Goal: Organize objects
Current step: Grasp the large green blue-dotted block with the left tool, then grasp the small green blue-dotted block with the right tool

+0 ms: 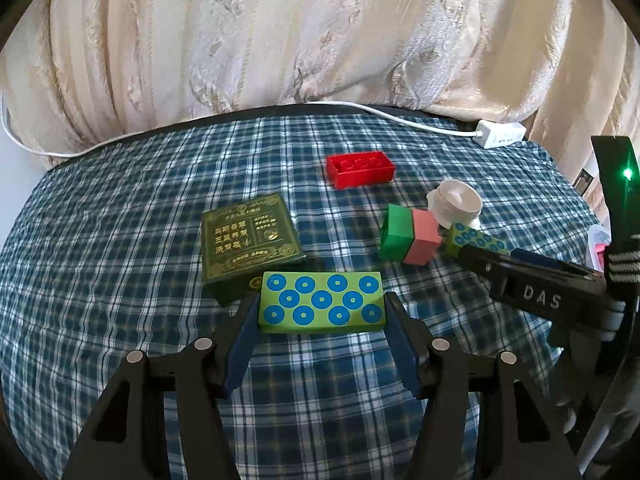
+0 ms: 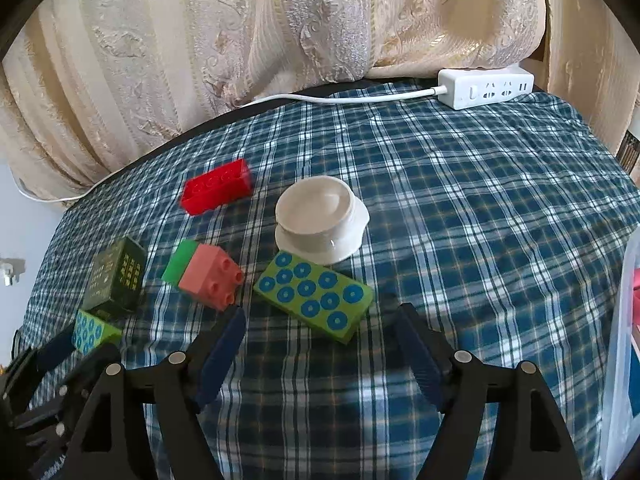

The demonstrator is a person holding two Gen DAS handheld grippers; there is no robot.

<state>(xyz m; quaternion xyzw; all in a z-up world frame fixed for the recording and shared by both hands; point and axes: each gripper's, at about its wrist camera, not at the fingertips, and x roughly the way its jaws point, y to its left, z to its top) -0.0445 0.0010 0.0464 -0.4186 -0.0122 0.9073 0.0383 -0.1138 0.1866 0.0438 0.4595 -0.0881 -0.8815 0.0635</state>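
Note:
My left gripper (image 1: 322,306) is shut on a green block with blue dots (image 1: 322,304), its two pads against the block's short ends, just above the plaid cloth. It also shows in the right wrist view (image 2: 94,330). My right gripper (image 2: 318,314) is open, its fingers either side of a second green dotted block (image 2: 314,300) that lies on the cloth. A dark green box (image 1: 250,240), a joined green and pink brick (image 1: 410,240), a red brick (image 1: 360,170) and a white upturned bowl (image 2: 320,218) lie around.
The table (image 2: 480,200) has a blue plaid cloth. A white power strip (image 2: 486,88) and its cable lie at the far edge under cream curtains. A clear plastic container (image 2: 624,340) stands at the right edge.

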